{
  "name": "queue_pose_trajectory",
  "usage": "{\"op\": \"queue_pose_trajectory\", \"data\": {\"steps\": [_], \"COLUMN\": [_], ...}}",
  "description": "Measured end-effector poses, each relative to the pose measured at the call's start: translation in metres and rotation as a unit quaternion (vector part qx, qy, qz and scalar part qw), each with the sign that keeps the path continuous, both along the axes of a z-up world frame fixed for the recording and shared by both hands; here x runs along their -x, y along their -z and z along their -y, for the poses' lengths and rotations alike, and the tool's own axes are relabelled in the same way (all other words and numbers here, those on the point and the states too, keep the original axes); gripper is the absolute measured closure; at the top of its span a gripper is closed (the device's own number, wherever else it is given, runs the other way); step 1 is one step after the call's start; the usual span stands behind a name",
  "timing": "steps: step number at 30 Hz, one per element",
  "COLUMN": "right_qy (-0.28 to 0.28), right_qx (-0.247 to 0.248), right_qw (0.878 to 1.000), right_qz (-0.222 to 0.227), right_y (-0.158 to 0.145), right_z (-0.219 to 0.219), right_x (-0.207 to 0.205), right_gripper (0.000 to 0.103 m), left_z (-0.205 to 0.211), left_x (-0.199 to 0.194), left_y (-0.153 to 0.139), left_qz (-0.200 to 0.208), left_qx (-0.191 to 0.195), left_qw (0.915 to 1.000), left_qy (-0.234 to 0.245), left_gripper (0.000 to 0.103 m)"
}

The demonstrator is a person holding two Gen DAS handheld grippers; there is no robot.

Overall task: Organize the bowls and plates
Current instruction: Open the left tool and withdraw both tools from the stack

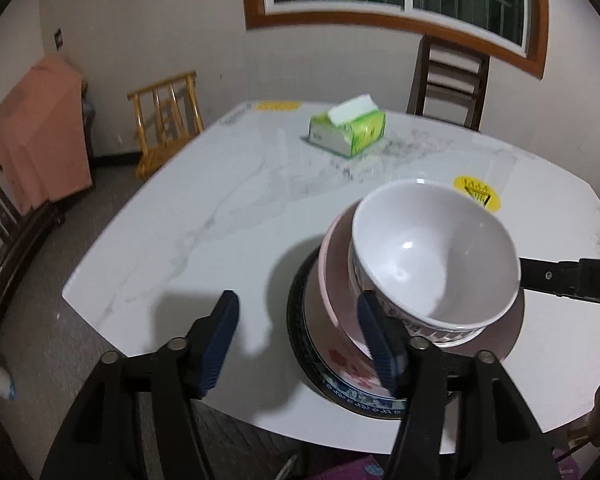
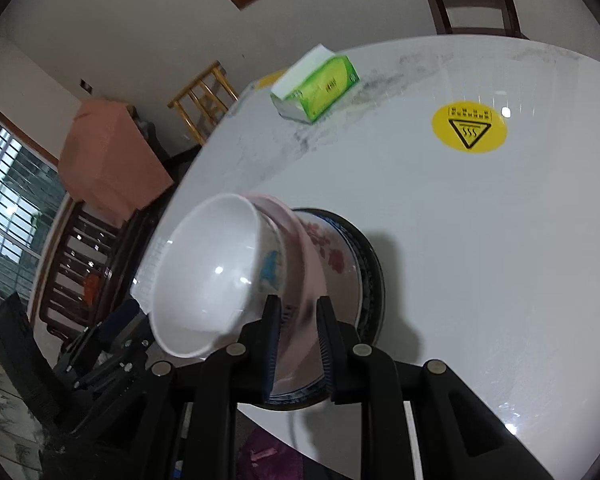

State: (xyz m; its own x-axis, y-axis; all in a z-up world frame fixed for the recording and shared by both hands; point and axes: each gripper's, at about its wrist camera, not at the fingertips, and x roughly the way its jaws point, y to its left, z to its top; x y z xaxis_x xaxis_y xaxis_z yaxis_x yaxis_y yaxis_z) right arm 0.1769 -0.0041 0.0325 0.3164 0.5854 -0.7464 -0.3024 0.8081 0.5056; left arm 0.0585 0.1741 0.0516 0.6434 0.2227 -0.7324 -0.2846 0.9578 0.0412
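A white bowl (image 1: 432, 252) with a blue-patterned outside sits tilted in a pink bowl (image 1: 334, 280), which rests on a flowered plate (image 1: 348, 364) with a dark blue rim. The stack stands near the table's front edge. My left gripper (image 1: 298, 342) is open, its right finger beside the pink bowl, nothing between its fingers. In the right wrist view the white bowl (image 2: 208, 272), pink bowl (image 2: 300, 240) and plate (image 2: 340, 256) show tilted. My right gripper (image 2: 298, 344) is nearly closed on the rim of the pink bowl; its black body (image 1: 568, 278) reaches in from the right.
A green tissue box (image 1: 348, 128) lies at the back of the white marble table (image 1: 180, 220). A yellow warning sticker (image 1: 478, 196) is behind the stack. A dark chair (image 1: 448, 80), a wooden chair (image 1: 168, 116) and a pink-covered piece of furniture (image 1: 40, 128) stand around the table.
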Motion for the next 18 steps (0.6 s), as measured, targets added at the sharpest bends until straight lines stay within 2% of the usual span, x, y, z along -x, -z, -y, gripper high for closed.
{"op": "queue_pose_trajectory", "data": {"steps": [3, 11, 15, 18], "right_qy": [0.003, 0.009, 0.026, 0.036], "right_qx": [-0.004, -0.012, 0.004, 0.023], "right_qw": [1.0, 0.996, 0.986, 0.977], "right_qz": [0.017, 0.086, 0.163, 0.207], "right_y": [-0.006, -0.025, -0.035, -0.036], "right_z": [0.003, 0.006, 0.008, 0.008], "right_x": [0.007, 0.038, 0.06, 0.072], "right_gripper": [0.083, 0.083, 0.083, 0.073], "left_z": [0.001, 0.006, 0.012, 0.013], "left_x": [0.005, 0.012, 0.017, 0.022], "left_y": [-0.004, -0.003, -0.006, -0.007], "left_qz": [0.014, 0.022, 0.037, 0.055], "left_qx": [-0.012, -0.011, -0.014, -0.007], "left_qw": [0.9998, 0.9996, 0.9989, 0.998], "left_qy": [0.002, 0.015, 0.024, 0.029], "left_gripper": [0.039, 0.038, 0.038, 0.037]}}
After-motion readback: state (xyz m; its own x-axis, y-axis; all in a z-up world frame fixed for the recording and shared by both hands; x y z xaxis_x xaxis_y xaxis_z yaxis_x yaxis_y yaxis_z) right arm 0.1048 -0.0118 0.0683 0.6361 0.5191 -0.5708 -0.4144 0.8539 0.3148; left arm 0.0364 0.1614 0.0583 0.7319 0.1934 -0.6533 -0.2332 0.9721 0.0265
